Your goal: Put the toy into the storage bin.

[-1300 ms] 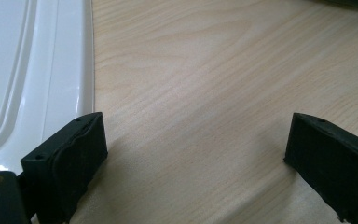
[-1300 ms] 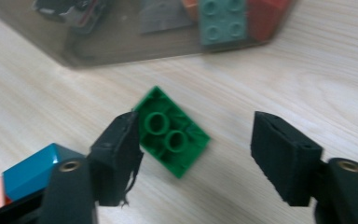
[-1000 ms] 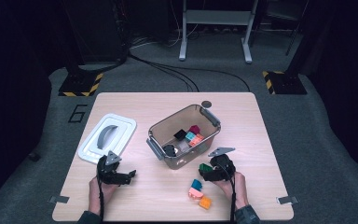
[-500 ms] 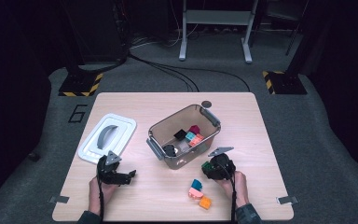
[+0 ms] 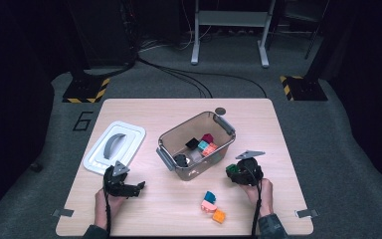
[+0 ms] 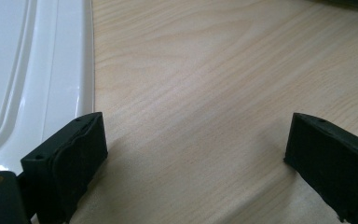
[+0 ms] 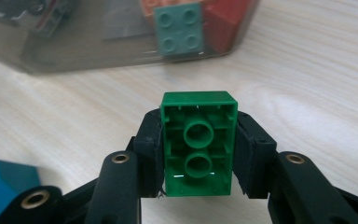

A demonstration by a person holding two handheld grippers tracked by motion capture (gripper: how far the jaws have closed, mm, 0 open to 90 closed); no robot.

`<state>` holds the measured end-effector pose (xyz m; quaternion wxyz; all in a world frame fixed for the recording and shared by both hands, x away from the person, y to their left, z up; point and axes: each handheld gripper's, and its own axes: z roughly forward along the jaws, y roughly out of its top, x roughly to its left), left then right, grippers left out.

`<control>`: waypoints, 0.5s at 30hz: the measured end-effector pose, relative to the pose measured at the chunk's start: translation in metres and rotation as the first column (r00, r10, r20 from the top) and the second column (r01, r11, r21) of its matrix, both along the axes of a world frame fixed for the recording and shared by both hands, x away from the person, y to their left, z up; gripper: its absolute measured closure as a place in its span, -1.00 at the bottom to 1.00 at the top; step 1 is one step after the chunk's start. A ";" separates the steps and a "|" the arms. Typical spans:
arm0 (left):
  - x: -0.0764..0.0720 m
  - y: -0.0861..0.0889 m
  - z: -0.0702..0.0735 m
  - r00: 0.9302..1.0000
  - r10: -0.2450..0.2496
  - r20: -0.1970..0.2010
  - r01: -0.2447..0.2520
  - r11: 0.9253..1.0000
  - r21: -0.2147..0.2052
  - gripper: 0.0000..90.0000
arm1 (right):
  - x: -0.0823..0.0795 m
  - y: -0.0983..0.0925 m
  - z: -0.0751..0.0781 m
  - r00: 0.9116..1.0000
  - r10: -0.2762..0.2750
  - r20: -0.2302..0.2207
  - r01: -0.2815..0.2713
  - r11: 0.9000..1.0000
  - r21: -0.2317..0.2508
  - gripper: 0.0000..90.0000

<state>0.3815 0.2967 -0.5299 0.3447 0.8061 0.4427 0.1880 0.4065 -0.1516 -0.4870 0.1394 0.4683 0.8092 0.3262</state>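
Gripping a green building brick (image 7: 199, 149) squarely between closed jaws, the right gripper (image 5: 235, 173) is being held just beside the clear plastic bin (image 5: 165, 155). The brick is best being lifted clear over the bin's rim before being released among the bricks inside, while the left gripper (image 5: 138, 188) is being kept open and idle, well apart from the bin near the white lid (image 5: 135, 133).

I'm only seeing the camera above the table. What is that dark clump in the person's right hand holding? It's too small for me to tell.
Observer: The right gripper is clamped on a green brick, hollow underside facing its camera, two round tubes showing.
Operator: Is it over the bin?
Observer: Not yet. In the right gripper view the clear bin lies just ahead, with a teal four-stud brick showing through its wall.
Operator: And the other hand?
Observer: The left gripper stands open over bare wood, one jaw beside the white lid.
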 end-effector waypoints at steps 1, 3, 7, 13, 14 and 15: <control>0.000 0.000 0.000 1.000 0.000 0.000 0.000 1.000 0.000 -0.88 | 0.002 -0.003 0.000 1.000 -0.007 0.008 0.007 1.000 0.001 0.30; 0.000 0.000 0.000 1.000 0.000 0.000 0.000 1.000 0.001 -0.88 | 0.006 -0.008 0.001 1.000 -0.029 0.008 0.029 1.000 0.010 0.30; 0.000 0.000 0.000 1.000 0.000 0.003 0.000 1.000 0.001 -0.88 | 0.015 -0.019 0.002 0.998 -0.067 0.006 0.067 0.998 0.017 0.30; 0.000 0.000 0.000 1.000 -0.002 0.000 0.002 1.000 0.003 -0.88 | 0.031 -0.031 0.014 0.994 -0.104 0.019 0.103 0.994 0.032 0.30; 0.000 0.000 0.000 1.000 0.000 0.001 0.000 1.000 0.000 -0.88 | 0.034 -0.033 0.016 0.994 -0.110 0.019 0.109 0.993 0.034 0.30; 0.000 0.000 0.000 1.000 -0.002 0.001 0.002 1.000 0.002 -0.88 | 0.037 -0.034 0.019 0.993 -0.118 0.024 0.117 0.993 0.028 0.30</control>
